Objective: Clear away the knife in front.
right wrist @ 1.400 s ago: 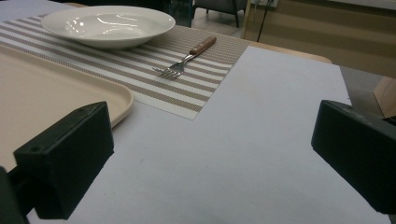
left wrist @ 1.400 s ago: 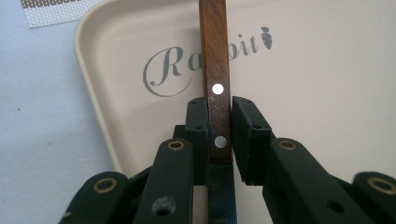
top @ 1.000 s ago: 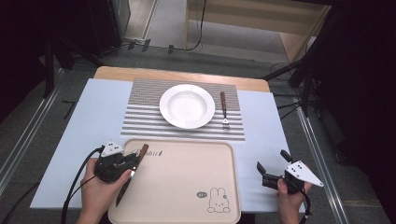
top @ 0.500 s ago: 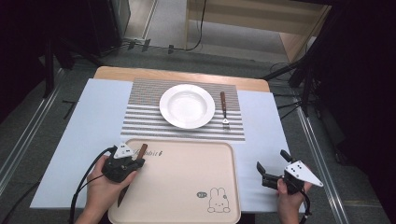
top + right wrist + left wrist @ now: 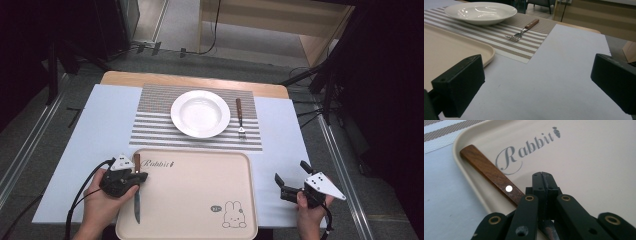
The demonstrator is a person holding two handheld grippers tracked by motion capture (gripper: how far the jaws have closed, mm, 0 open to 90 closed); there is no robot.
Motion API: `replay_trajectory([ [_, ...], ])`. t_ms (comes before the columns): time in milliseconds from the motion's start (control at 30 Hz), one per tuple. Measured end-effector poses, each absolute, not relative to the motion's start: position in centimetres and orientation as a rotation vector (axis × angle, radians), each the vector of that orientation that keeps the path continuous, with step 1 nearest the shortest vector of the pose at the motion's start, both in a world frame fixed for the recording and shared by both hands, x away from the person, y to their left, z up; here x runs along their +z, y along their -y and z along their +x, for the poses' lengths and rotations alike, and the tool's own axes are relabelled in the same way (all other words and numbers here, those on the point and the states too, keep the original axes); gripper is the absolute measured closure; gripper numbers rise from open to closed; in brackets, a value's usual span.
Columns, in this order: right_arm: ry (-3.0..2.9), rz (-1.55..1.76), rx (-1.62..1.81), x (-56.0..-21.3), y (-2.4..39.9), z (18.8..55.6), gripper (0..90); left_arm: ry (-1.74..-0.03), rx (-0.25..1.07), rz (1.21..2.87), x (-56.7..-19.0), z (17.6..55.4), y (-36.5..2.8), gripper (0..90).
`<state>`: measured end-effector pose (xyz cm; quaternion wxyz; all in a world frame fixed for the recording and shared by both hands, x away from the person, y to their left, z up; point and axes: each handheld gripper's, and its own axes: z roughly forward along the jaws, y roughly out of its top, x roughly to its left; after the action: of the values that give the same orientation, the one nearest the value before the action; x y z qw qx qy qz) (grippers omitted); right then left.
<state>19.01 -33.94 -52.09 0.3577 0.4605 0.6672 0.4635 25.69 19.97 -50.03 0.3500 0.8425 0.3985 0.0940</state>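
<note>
Wood-handled steel knife [image 5: 136,188] lies along the left edge of your beige rabbit-print tray [image 5: 200,200], and your left gripper [image 5: 131,178] is clamped on it at the handle's base. Lift it level so the blade clears the rim. Your right gripper [image 5: 291,181] rests with jaws apart. One knife, one wooden-handled fork [image 5: 240,116], one white plate [image 5: 200,113].

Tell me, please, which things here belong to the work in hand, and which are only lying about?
In use:
- knife, lying along the left side of the tray
- tray
- left gripper, shut on the knife

Lying about:
- plate on the striped mat
- fork right of the plate
- right gripper, open, over the table
</note>
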Motion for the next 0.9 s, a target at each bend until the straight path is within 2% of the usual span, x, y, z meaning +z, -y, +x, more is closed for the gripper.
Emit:
replay_trajectory([
  [333,-1.722,1.191,1.188,-52.1,33.9,19.1,0.0,-1.032,0.253,2.151,-50.2,25.7,-21.4,89.5],
  [433,-1.721,1.192,1.186,-52.1,33.9,19.1,0.0,-1.002,0.185,2.113,-50.4,25.9,-21.7,89.2],
  [467,-1.72,1.193,1.186,-52.1,33.9,19.0,0.0,-0.999,0.187,2.102,-50.3,25.9,-21.8,82.5],
  [667,-1.718,1.195,1.179,-52.1,33.8,19.1,0.0,-0.95,0.201,2.0,-49.5,25.6,-22.7,68.6],
  [733,-1.719,1.196,1.177,-52.1,33.8,19.1,0.0,-0.951,0.231,1.987,-49.3,25.6,-22.8,57.9],
  [900,-1.719,1.197,1.173,-52.1,33.8,19.1,0.0,-0.93,0.241,1.91,-48.8,25.5,-23.7,45.2],
])
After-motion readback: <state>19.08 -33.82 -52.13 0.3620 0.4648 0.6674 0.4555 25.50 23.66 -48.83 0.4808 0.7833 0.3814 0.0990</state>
